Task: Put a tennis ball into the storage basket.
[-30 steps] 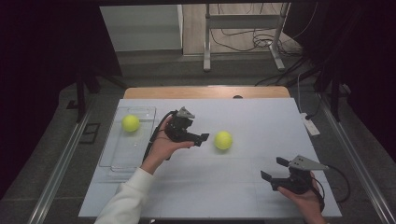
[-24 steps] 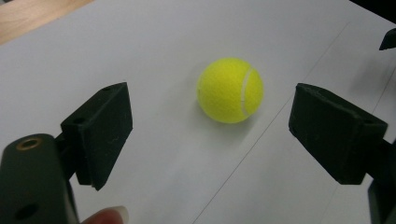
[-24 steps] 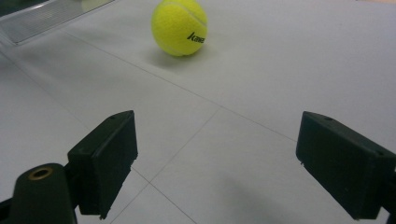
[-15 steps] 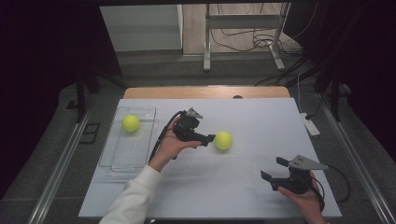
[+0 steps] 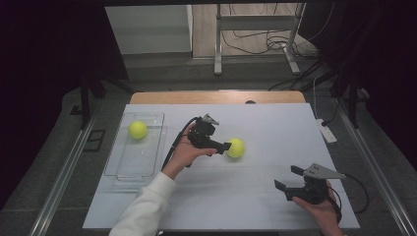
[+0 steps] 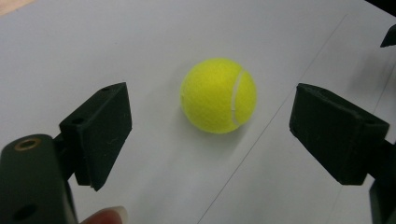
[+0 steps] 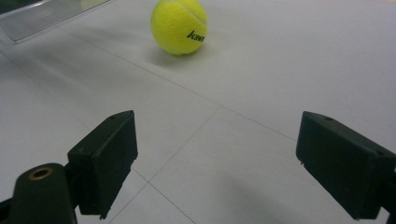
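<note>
Right now my left gripper (image 5: pixel 222 146) is held over the middle of the white table (image 5: pixel 275 128), jaws spread wide apart with nothing between the pads. Its tips point at the loose yellow felt tennis ball (image 5: pixel 235 147), which sits on the bare table just beside them; from the high view I cannot tell if a tip touches it. In the left gripper view that ball (image 6: pixel 218 95) lies just ahead of the 2 black pads, centred in the gap, not yet between them, white seam curving down its right side. A fingertip (image 6: pixel 106 216) of my own shows at the bottom edge.

My right gripper (image 5: pixel 293 181) rests low near the table's near right corner, well apart from the ball, jaws also wide open and empty. Its view looks across the tabletop at the same ball (image 7: pixel 179 26), black lettering on its side, far ahead of the pads.

A 2nd yellow tennis ball (image 5: pixel 137 129) lies in the far end of the clear plastic rectangular tray (image 5: pixel 140 162) at the table's left side, well apart from both grippers. The tray's corner (image 7: pixel 42 14) shows at the top left of the right gripper view.
</note>
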Available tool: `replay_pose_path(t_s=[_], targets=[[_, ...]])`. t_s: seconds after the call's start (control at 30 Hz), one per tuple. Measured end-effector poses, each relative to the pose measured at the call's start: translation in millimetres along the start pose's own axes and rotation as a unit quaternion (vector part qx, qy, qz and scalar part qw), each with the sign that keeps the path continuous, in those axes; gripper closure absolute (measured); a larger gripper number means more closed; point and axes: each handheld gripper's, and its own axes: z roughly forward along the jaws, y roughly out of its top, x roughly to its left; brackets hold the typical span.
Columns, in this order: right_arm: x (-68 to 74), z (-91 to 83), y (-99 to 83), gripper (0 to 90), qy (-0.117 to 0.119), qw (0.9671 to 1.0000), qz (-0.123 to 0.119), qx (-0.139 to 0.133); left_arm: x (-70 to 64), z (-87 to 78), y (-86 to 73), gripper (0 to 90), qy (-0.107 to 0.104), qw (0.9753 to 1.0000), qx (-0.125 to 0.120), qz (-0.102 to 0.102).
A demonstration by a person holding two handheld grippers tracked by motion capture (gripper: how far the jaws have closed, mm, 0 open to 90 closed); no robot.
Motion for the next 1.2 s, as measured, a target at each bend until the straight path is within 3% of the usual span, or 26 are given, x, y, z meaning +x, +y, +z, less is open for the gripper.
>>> replay_pose_path(t_s=[0.53,1.2], targets=[[-0.1,0.1,-0.2,13.1,0.001,1.0,0.001,0.002,2.5,23.8,6.2,12.2,-0.019,0.9996,0.022,-0.005],[-1.4,0.1,-0.4,13.1,0.0,1.0,0.001,0.003,2.4,56.5,5.6,9.8,-0.023,0.9983,0.052,-0.015]])
